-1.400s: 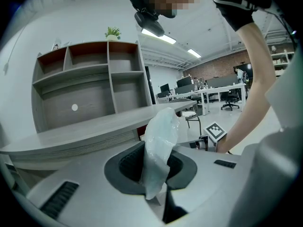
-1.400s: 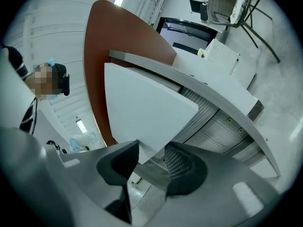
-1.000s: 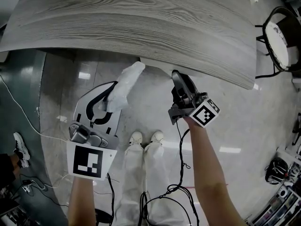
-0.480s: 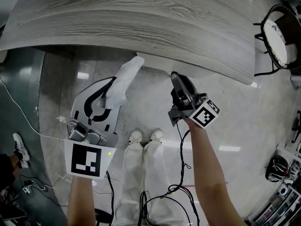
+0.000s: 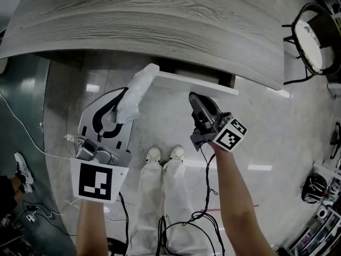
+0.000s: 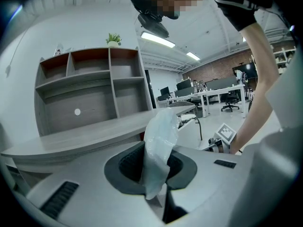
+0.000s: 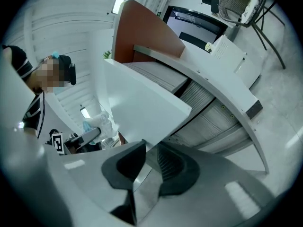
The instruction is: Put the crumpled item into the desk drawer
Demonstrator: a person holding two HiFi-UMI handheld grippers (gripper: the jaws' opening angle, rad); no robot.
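Your left gripper [image 6: 152, 169] is clamping the lower end of the crumpled item [image 5: 138, 88], its jaws drawn close around it. The item is pointing up along the jaws, its long axis aiming at the left end of the open drawer [image 5: 202, 83], with its top just beside that corner. Your right gripper [image 5: 196, 99], whose jaws have just been closing, is pinching the drawer's front edge near the middle.

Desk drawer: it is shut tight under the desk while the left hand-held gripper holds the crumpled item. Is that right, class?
Not quite. The desk drawer is pulled partly open, not shut tight; the head view shows its front standing out from under the desk. The left hand-held gripper does hold the crumpled item.
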